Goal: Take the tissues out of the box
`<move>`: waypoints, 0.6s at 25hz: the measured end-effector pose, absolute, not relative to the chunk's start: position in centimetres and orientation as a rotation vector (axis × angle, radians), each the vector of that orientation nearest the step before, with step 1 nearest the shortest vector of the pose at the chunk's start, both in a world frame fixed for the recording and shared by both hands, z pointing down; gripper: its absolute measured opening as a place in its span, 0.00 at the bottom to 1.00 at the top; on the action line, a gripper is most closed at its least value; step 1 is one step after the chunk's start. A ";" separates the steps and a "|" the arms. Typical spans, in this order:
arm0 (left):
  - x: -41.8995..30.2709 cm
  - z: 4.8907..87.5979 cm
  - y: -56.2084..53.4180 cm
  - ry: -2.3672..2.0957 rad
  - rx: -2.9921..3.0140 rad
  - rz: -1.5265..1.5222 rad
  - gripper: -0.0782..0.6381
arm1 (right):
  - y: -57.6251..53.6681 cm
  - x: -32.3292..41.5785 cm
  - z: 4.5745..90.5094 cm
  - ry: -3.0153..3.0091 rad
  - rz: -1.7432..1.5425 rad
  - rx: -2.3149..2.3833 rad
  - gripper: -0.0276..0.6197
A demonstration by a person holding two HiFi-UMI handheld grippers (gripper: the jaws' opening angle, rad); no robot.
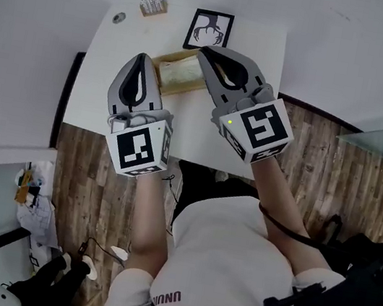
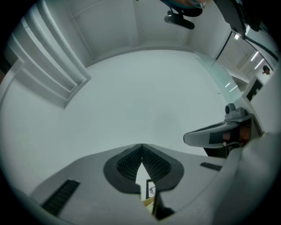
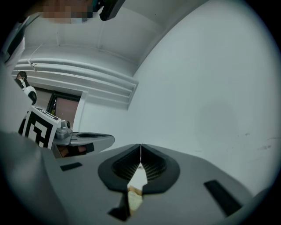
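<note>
A tan tissue box (image 1: 179, 72) lies on the white table (image 1: 100, 88), partly hidden behind both grippers. My left gripper (image 1: 143, 59) hovers over the box's left end, its jaws shut with nothing between them. Tips touching and empty, my right gripper (image 1: 204, 51) hangs over the box's right end. In the left gripper view the gripper (image 2: 142, 146) points at a white wall, and a sliver of the box (image 2: 148, 202) shows below the pads. The right gripper view also has the gripper (image 3: 140, 146) facing the wall, with the box (image 3: 134, 200) under it.
A black-and-white marker card (image 1: 209, 31) lies behind the box. A small patterned pack (image 1: 152, 1) and a round grey disc (image 1: 119, 18) sit at the table's far left corner. The table's near edge meets a wooden floor (image 1: 87, 160).
</note>
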State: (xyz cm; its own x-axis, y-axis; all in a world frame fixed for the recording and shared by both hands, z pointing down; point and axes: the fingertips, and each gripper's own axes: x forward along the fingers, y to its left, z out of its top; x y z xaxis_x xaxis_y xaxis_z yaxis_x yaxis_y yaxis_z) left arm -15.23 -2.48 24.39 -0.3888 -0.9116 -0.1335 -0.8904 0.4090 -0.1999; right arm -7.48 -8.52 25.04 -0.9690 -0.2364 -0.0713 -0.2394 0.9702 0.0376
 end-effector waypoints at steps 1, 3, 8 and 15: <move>-15.7 24.4 -3.0 2.436 -1.602 -0.146 0.13 | -8.9 -7.8 25.1 3.052 0.067 -0.382 0.07; -16.5 24.5 -4.1 2.418 -1.628 -0.158 0.13 | -9.7 -8.5 25.2 3.052 0.056 -0.409 0.07; -18.5 24.8 -6.7 2.364 -1.714 -0.181 0.13 | -11.6 -10.4 25.6 3.057 0.033 -0.479 0.07; -21.3 26.3 -10.1 2.319 -1.863 -0.176 0.13 | -14.5 -12.3 26.3 3.057 0.015 -0.601 0.07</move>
State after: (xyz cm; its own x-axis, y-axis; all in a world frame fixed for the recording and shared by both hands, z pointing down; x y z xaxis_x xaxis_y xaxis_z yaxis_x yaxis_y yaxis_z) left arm -21.28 -10.11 26.27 -0.2099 -0.9763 -0.0521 -0.9573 0.2160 -0.1920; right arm -12.28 -14.49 26.31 -0.9251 -0.3786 -0.0275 -0.3789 0.9254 0.0044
